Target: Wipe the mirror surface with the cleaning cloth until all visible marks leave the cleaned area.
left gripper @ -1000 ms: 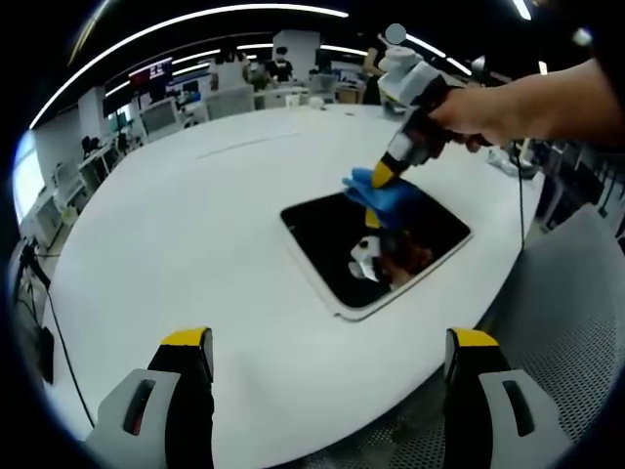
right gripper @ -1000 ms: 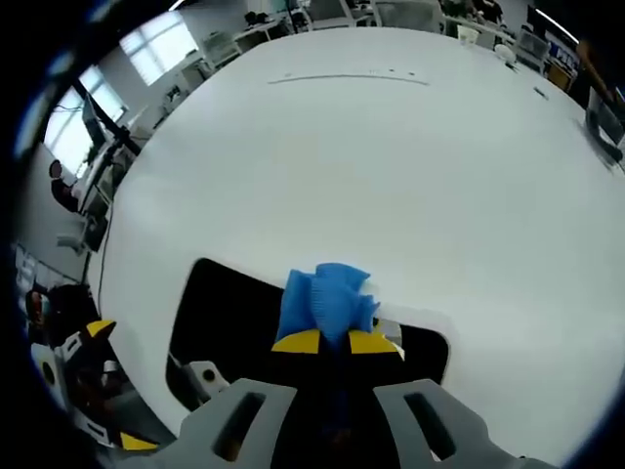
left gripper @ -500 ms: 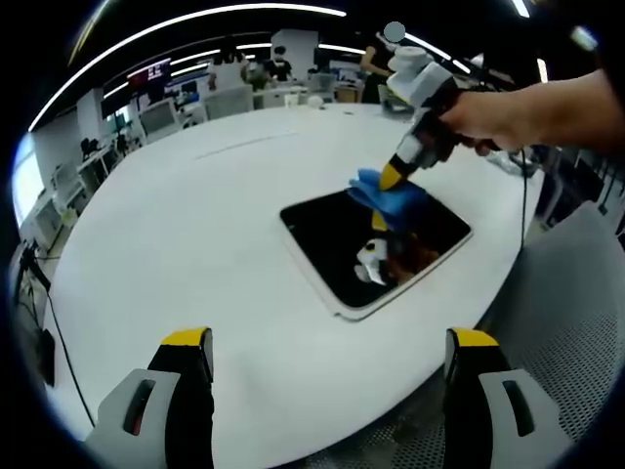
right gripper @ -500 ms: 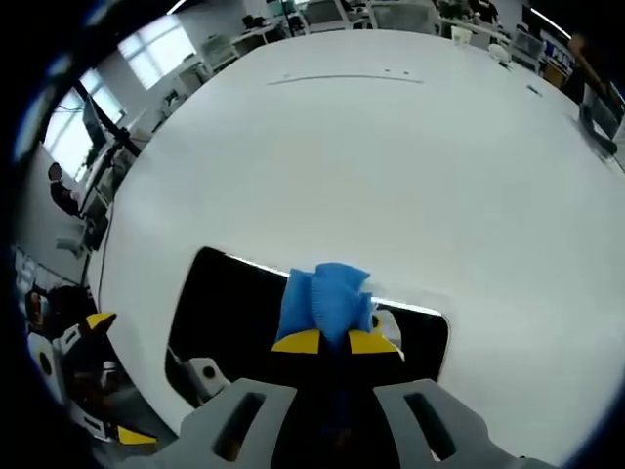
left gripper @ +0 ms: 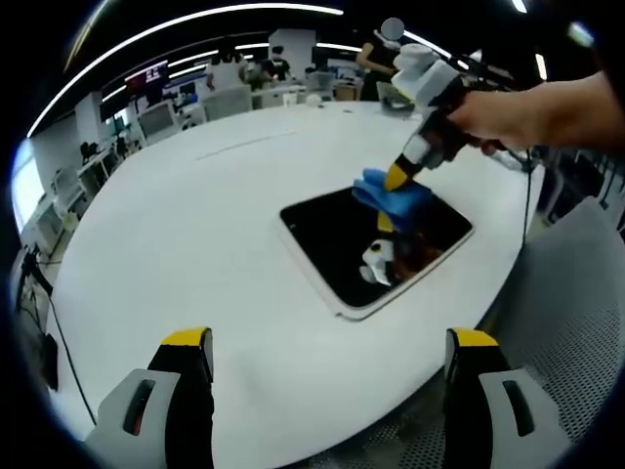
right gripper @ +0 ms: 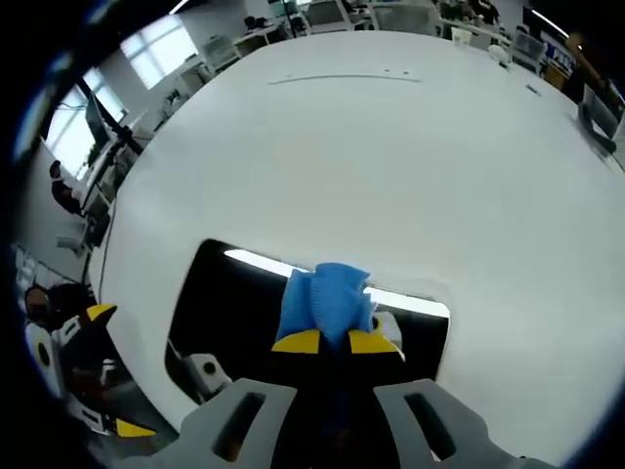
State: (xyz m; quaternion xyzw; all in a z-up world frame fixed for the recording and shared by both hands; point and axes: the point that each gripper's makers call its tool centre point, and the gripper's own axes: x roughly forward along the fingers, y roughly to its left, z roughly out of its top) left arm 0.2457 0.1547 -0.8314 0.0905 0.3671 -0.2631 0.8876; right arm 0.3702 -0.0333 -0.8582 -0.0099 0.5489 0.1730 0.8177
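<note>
A dark rectangular mirror (left gripper: 376, 244) with a pale frame lies flat on the white table (left gripper: 195, 234). In the left gripper view my right gripper (left gripper: 394, 180), held by a person's hand, presses a blue cleaning cloth (left gripper: 393, 191) onto the mirror's far corner. The right gripper view looks down on the same mirror (right gripper: 234, 313), with my right gripper (right gripper: 333, 341) shut on the blue cloth (right gripper: 327, 298) that sticks out past its yellow tips. My left gripper (left gripper: 330, 340) stands open above the table's near edge, well short of the mirror, with nothing between its jaws.
The round white table (right gripper: 391, 156) spreads wide around the mirror. A grey mesh chair (left gripper: 576, 293) stands at the right of the table. Desks, monitors and people sit in the office far behind. The mirror reflects the gripper and ceiling lights.
My right gripper with the cloth has slid a little toward the mirror's far right corner. The left gripper has stayed put.
</note>
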